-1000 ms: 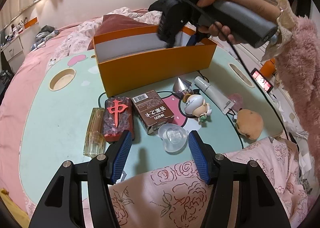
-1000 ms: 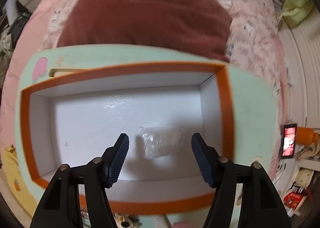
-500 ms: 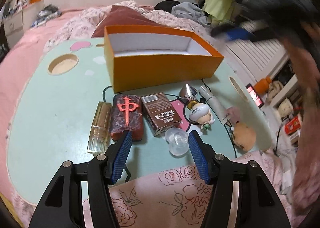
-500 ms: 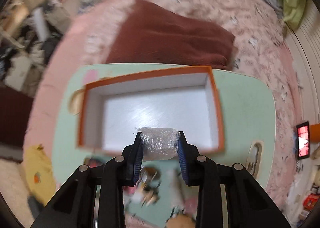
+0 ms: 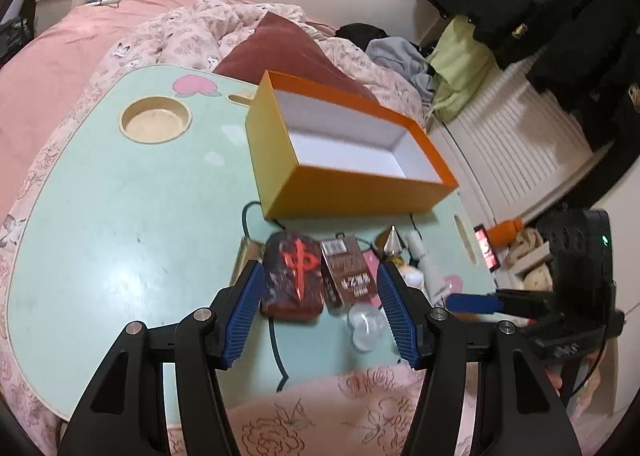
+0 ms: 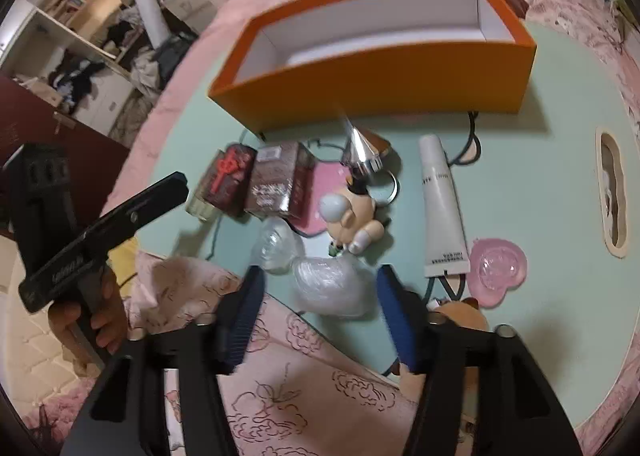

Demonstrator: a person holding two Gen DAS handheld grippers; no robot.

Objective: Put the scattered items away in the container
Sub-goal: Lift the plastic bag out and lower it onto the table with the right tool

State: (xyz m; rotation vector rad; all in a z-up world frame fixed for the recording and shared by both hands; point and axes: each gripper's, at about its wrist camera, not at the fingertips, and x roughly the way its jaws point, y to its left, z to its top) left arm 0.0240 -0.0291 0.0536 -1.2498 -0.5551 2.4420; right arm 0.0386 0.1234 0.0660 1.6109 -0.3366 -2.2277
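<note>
The orange box (image 5: 352,191) with a white inside stands open on the mint table (image 5: 120,215); it looks empty in both views (image 6: 384,83). My left gripper (image 5: 320,310) is open above the red-character block (image 5: 294,276) and the brown pack (image 5: 346,274). My right gripper (image 6: 320,308) is open at the table's near edge, with a clear plastic wad (image 6: 330,284) lying between its fingers. A silver cone (image 6: 360,147), a doll figure (image 6: 352,215), a white tube (image 6: 442,207) and a clear cup (image 6: 276,244) lie nearby.
A pink heart dish (image 6: 496,268) and a brown plush (image 6: 460,316) sit at the right near edge. A dark cable (image 5: 276,344) runs across the table. A round cup hole (image 5: 156,119) is at the far left. A pink floral quilt (image 6: 300,384) covers the near edge.
My right gripper carried the clear plastic wad out of the box, came down to the table's near edge and opened around it. My left gripper moved forward over the items.
</note>
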